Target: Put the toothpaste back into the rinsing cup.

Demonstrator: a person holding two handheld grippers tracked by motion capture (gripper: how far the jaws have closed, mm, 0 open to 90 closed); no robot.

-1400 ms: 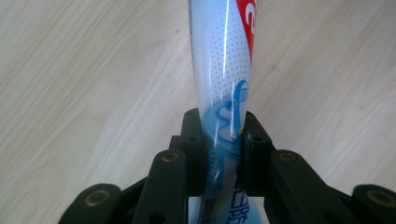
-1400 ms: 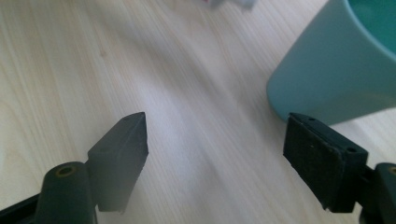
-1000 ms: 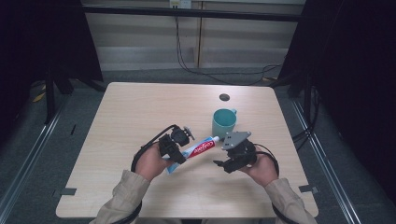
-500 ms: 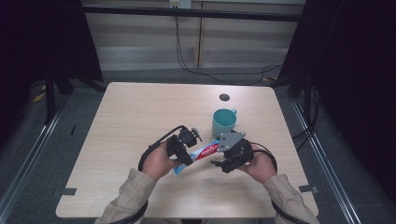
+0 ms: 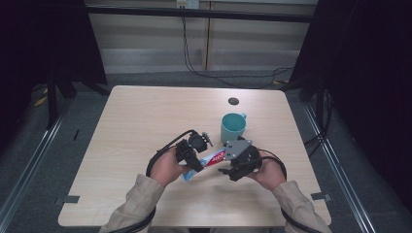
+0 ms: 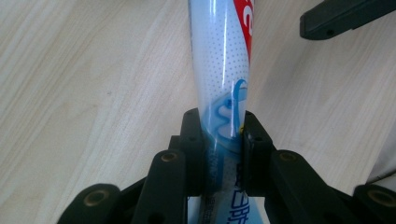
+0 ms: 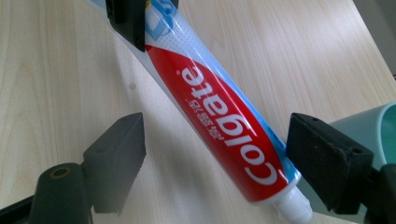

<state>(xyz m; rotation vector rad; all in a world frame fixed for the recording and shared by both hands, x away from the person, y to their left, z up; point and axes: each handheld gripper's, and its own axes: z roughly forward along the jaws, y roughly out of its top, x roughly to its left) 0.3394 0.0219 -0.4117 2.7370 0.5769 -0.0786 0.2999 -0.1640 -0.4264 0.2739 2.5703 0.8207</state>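
The left tool (image 5: 194, 156) is clamped on the flat tail end of a Colgate toothpaste tube (image 5: 210, 160); in the left gripper view its two black pads pinch the pale blue crimped part of the tube (image 6: 223, 93) from both sides, and the tube runs up and away from them over the wood. The right tool (image 5: 236, 162) stands with its jaws spread wide on either side of the tube's cap end, not pressing on it: in the right gripper view the red band with the white lettering (image 7: 219, 126) passes slantwise through the gap between the pads, with bare wood showing on both sides, and the white cap (image 7: 293, 208) sits low in the picture near the right-hand pad.

The light wooden tabletop (image 5: 145, 116) carries everything. From the high view, the tube is held just above its near middle, slanting from lower left to upper right between the person's two hands. A teal mug (image 5: 232, 128) stands on the tabletop just beyond the right tool, its rim also at the right edge of the right gripper view. Farther back, a small dark round disc (image 5: 233, 101) lies on the tabletop, well apart from the mug.
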